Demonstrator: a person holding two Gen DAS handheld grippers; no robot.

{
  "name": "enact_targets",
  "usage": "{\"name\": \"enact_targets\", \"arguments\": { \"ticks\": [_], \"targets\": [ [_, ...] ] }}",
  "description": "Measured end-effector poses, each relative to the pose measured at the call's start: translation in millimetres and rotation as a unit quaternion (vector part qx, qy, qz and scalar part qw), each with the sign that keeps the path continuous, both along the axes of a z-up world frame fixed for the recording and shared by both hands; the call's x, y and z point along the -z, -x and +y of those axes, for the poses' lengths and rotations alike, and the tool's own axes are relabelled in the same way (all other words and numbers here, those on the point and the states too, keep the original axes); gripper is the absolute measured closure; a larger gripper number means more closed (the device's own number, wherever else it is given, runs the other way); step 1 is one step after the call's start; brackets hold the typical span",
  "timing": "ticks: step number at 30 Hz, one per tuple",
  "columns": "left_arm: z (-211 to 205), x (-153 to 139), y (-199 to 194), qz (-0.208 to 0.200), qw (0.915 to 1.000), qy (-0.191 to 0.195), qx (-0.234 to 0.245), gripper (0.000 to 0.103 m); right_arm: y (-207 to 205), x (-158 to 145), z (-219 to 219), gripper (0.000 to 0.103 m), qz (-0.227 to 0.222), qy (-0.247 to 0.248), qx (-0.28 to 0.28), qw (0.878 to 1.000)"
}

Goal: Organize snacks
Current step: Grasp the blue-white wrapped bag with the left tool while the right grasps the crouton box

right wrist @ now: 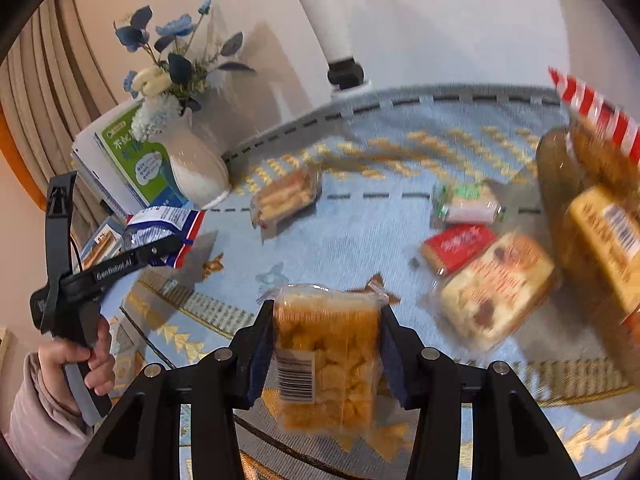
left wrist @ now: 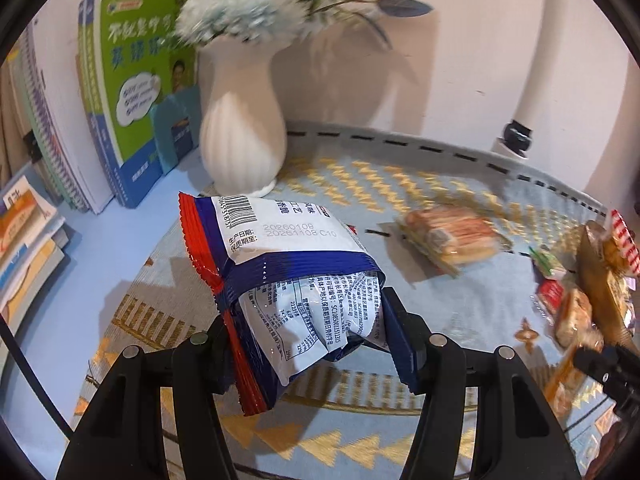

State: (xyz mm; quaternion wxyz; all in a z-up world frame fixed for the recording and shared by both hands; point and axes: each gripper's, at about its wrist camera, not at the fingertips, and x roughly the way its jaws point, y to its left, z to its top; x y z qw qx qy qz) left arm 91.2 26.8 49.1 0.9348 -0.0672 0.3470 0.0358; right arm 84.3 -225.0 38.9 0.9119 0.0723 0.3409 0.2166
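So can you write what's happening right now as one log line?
left gripper: shut on blue-red-white foil snack bag | right gripper: shut on clear-wrapped golden crispy bar | both lifted above blue patterned tablecloth

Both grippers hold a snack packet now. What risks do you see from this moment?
1. The left gripper pinches the blue and white packet only at its crumpled lower end, so it may slip or swing.
2. The white vase stands close behind that packet; a swing could knock it.
3. The right gripper squeezes the clear packet of golden snacks, which might crush.
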Motion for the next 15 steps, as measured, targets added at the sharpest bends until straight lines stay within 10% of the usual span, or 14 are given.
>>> {"name": "enact_targets", "arguments": {
  "ticks": [15],
  "targets": [
    [-71, -39, 5, 0.000, 0.9953, 0.066, 0.071, 0.045, 7, -46, -37, 0.057, -0.025, 0.000, -0.005, 1.000]
  ]
}}
